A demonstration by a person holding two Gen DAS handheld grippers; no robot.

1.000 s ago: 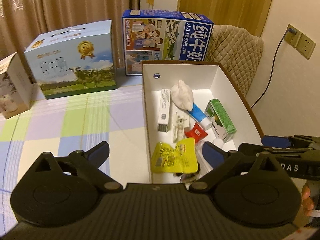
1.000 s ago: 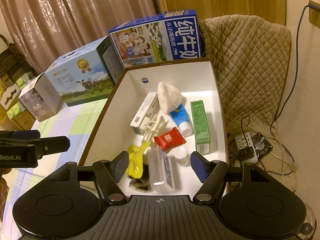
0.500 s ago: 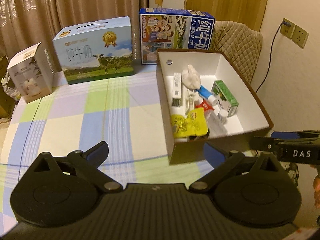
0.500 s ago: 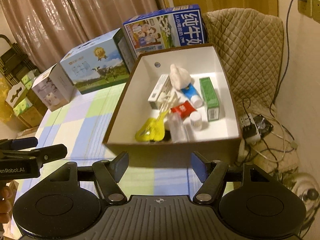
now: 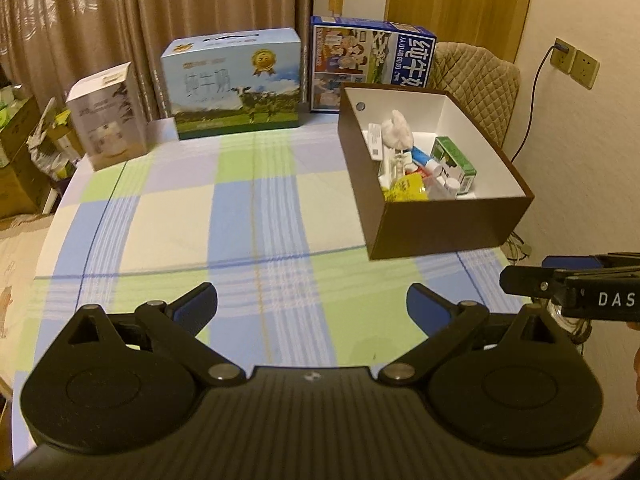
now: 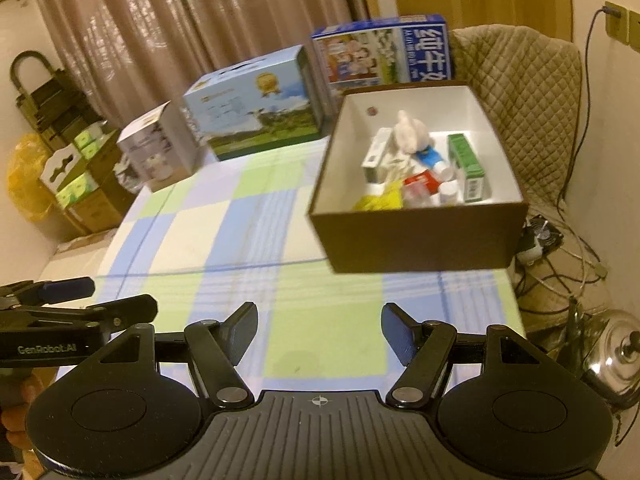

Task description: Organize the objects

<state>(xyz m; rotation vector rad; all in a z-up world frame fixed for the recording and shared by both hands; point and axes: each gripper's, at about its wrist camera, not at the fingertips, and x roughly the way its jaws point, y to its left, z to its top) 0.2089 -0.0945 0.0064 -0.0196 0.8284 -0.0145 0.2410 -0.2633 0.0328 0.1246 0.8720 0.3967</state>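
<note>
A brown box (image 5: 444,222) (image 6: 416,242) with a white inside stands at the table's right edge. In it lie several small items: a green carton (image 5: 454,162) (image 6: 466,166), a yellow pouch (image 5: 404,190) (image 6: 378,200), a blue and white tube (image 5: 424,158), a red packet (image 6: 420,182), a white wad (image 5: 396,132) (image 6: 412,130). My left gripper (image 5: 312,306) hangs open and empty over the checked cloth, well short of the box. My right gripper (image 6: 319,326) is also open and empty, near the table's front.
The checked tablecloth (image 5: 240,208) stretches to the left. At the back stand a white carton (image 5: 106,116), a light blue milk box (image 5: 236,84) and a dark blue milk box (image 5: 372,56). A quilted chair (image 6: 520,92), cables and a steel pot (image 6: 616,346) are right of the table.
Both grippers have drawn back from above the box toward the table's front. The box, which filled the views, now sits farther off. Both jaws stayed open and empty.
</note>
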